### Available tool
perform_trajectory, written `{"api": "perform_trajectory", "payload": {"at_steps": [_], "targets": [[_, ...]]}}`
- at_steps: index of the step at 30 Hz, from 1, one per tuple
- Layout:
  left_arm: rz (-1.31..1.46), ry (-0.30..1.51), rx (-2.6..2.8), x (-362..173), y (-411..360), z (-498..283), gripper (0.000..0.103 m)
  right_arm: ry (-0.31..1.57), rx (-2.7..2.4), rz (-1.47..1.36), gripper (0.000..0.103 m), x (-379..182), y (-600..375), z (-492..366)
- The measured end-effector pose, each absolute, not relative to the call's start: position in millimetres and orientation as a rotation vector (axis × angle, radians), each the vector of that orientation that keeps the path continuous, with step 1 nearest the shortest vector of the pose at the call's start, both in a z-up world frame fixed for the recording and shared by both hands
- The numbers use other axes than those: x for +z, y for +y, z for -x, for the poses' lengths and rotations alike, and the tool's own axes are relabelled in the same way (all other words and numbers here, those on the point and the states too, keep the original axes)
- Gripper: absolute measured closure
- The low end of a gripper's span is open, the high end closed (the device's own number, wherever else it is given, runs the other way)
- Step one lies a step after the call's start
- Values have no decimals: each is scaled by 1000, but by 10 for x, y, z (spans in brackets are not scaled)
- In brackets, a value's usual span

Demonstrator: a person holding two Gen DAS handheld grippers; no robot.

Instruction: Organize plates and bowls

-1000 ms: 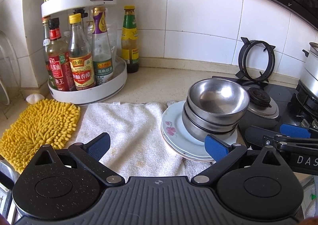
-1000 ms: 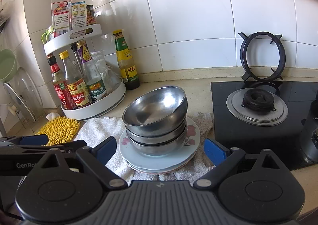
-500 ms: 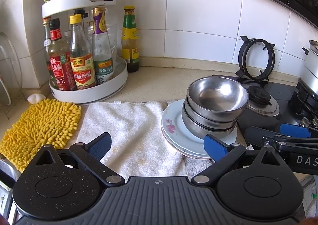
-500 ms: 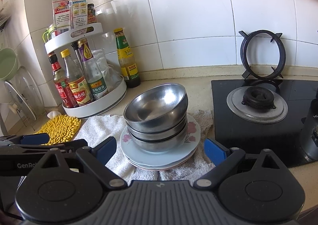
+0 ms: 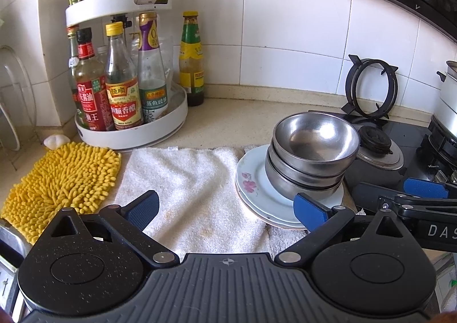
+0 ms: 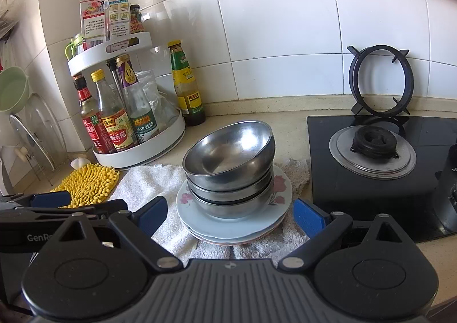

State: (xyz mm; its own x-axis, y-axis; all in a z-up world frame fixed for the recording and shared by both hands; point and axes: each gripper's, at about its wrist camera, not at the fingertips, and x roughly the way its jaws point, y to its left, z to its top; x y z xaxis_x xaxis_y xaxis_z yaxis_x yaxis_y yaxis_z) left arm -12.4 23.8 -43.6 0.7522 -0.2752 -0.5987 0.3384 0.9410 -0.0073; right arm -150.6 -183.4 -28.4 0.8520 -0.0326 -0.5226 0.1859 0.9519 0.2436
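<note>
Bowls: three steel bowls [image 6: 228,157] nested, standing on the plates
Plates: stack of plates [image 6: 234,223] on the white towel [image 5: 182,180], beside the hob [image 6: 385,174]
Right gripper [image 6: 230,213]: released, empty, jaws flanking the stack
Left gripper [image 5: 227,207]: released, empty, over the towel
Progress: judged nearly done; stack possibly awaits relocation

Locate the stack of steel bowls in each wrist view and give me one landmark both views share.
Left wrist view: the stack of shiny steel bowls sits right of centre, on the white floral plates.
Right wrist view: the stack sits at centre, above the gap between the fingers.
Shared landmark: the green-capped sauce bottle against the tiled wall.
</note>
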Motion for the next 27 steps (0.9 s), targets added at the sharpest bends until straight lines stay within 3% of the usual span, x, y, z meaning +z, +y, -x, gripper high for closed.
{"api": "perform_trajectory", "payload": {"at_steps": [27], "targets": [[-102, 614, -323, -456, 353, 127, 0, 552, -112, -288, 0, -295, -1729, 1460]]}}
